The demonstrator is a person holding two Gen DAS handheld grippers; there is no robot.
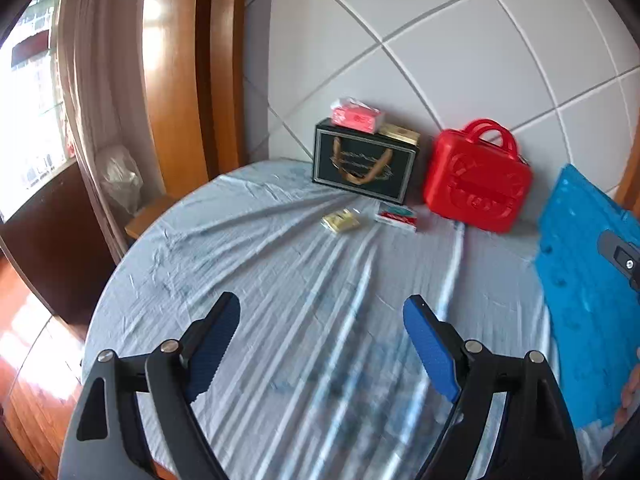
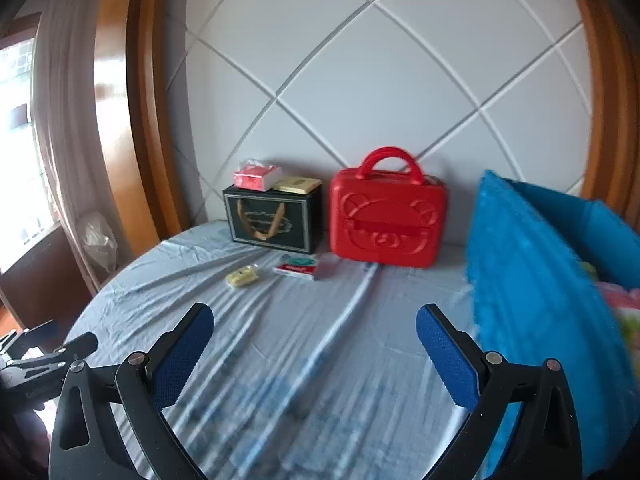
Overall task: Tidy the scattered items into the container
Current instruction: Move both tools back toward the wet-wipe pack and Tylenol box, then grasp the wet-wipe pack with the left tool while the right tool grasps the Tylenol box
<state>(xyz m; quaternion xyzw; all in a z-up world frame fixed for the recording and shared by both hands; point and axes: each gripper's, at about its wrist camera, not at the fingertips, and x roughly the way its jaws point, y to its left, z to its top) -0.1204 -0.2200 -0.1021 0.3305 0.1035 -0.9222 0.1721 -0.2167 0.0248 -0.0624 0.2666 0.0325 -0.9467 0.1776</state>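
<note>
Left tongs (image 1: 322, 312): spread wide, nothing between the pads, hanging above the striped sheet (image 1: 280, 320).

Right tongs (image 2: 316, 322): likewise spread wide and holding nothing, above the same sheet.

Ahead of both tongs, from left to right:
- Black gift box (image 2: 272, 220) against the padded headboard (image 2: 360, 80), with a pink pack (image 2: 256, 175) and a gold box (image 2: 297, 185) on top.
- Yellow packet (image 2: 242, 276) on the sheet, in front of the black box.
- Red-and-white packet (image 2: 297, 269) just right of the yellow one, the 2 apart.
- Red case (image 2: 386, 222) upright against the headboard, handle up.
- Blue bin (image 2: 532, 292) to the right of the right tongs, tilted; colourful contents show inside but are blurred.
</note>
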